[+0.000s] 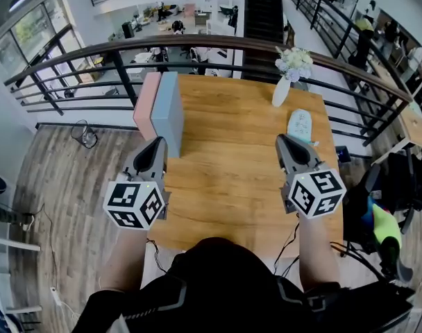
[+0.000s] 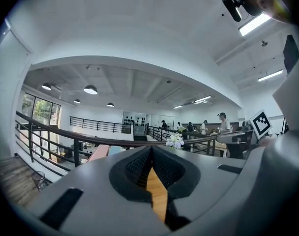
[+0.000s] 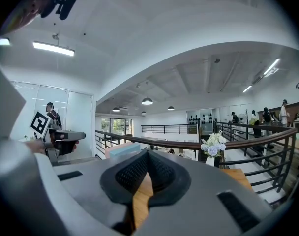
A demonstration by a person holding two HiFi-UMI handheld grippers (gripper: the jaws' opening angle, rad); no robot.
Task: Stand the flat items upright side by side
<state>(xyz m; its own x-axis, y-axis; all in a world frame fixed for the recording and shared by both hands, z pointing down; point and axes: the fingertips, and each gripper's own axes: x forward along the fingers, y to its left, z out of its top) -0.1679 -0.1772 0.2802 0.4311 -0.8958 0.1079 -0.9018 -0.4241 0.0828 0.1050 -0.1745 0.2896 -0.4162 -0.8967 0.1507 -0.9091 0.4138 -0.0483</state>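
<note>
Tabletop [image 1: 232,186] carried pink board [image 1: 146,105] and blue board [image 1: 169,113] upright together, while left gripper [image 1: 157,142] and right gripper [image 1: 282,140] hung back, jaws closed and empty, apparently between placements.

The wooden table [image 1: 232,186] holds a pink box [image 1: 145,106], blue box [image 1: 168,113] (both upright), vase [image 1: 282,92] and flat packet [image 1: 300,125].

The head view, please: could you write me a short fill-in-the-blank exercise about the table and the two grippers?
1. The pink item and the blue item stand ____ side by side on the table.
2. The white vase by the railing holds ____.
3. The pale patterned item ahead of the right gripper lies ____.
4. The left gripper and the right gripper hold nothing, and the jaws of both are ____.

Missing words: upright; flowers; flat; shut.
</note>
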